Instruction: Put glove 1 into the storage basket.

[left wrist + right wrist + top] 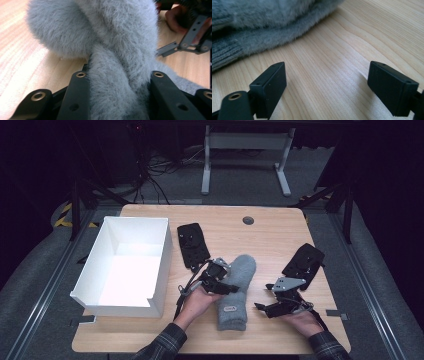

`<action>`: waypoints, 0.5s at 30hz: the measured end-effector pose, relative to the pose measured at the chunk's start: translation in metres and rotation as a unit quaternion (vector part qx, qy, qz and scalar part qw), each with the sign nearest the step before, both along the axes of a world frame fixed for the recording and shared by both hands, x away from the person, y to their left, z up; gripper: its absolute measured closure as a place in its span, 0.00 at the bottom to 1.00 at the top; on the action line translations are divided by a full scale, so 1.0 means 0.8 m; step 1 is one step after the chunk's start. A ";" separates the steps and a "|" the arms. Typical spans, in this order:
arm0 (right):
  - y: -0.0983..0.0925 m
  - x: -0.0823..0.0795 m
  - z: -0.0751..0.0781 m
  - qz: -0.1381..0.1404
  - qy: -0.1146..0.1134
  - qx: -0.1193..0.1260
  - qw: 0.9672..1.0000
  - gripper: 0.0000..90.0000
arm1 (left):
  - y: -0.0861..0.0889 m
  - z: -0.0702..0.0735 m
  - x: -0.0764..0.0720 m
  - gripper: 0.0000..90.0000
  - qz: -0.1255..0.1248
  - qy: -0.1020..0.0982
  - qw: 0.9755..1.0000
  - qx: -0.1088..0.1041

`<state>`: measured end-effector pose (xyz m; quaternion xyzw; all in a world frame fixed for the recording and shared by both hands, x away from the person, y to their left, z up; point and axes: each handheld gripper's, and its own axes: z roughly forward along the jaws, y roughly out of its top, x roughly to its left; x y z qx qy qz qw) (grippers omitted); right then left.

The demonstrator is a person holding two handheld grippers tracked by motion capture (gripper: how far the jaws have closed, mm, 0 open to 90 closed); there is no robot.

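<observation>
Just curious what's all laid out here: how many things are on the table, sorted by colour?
Grey: 1, the fuzzy mitten
White: 1, the open box
Black: 2, the flat black pads, one beside the box, one at the right
Total: 4

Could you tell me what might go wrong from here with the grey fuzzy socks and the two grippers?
The left gripper pinches only a bunched fold of the grey socks, so the fluffy fabric could slip out on lifting. The right gripper is open over bare table beside the socks, so it gives no support. The pair may also separate on the way to the white box.
</observation>
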<state>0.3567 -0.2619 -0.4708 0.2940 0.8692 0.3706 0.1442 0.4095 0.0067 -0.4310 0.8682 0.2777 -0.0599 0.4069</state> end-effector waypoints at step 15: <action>0.001 0.000 0.000 -0.001 0.000 0.001 1.000 0.17 | 0.030 0.079 -0.010 0.77 0.017 -0.039 0.999 -0.026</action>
